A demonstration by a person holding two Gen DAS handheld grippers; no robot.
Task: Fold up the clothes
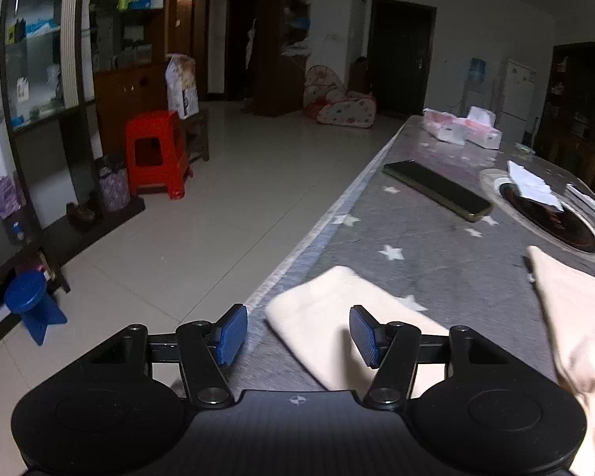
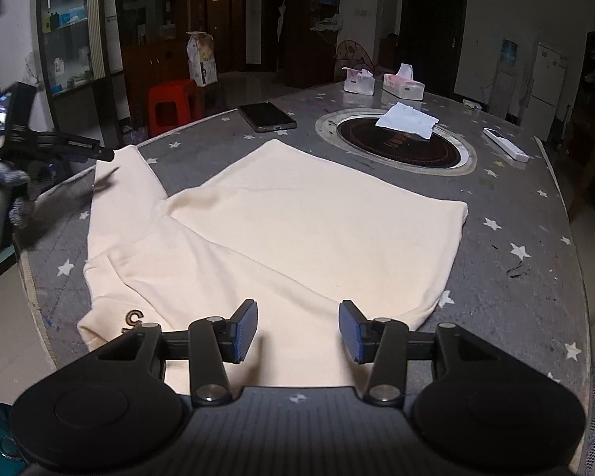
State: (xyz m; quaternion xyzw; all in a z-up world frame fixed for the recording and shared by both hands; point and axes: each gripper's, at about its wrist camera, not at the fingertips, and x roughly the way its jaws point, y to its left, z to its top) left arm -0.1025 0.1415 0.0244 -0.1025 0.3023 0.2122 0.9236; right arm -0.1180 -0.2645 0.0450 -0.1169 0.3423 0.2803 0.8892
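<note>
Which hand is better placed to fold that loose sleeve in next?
Probably left. The left gripper hovers open right over the sleeve near the table edge; the right gripper sits open over the shirt's body.

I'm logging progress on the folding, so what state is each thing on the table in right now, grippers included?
Cream garment: partly folded, flat on the table, one sleeve sticking out left.
Left gripper: open, above the sleeve, holding nothing.
Right gripper: open, above the garment's near edge, holding nothing.
Phone: lying flat, screen dark.
Tissue boxes: open, tissue sticking up.
</note>
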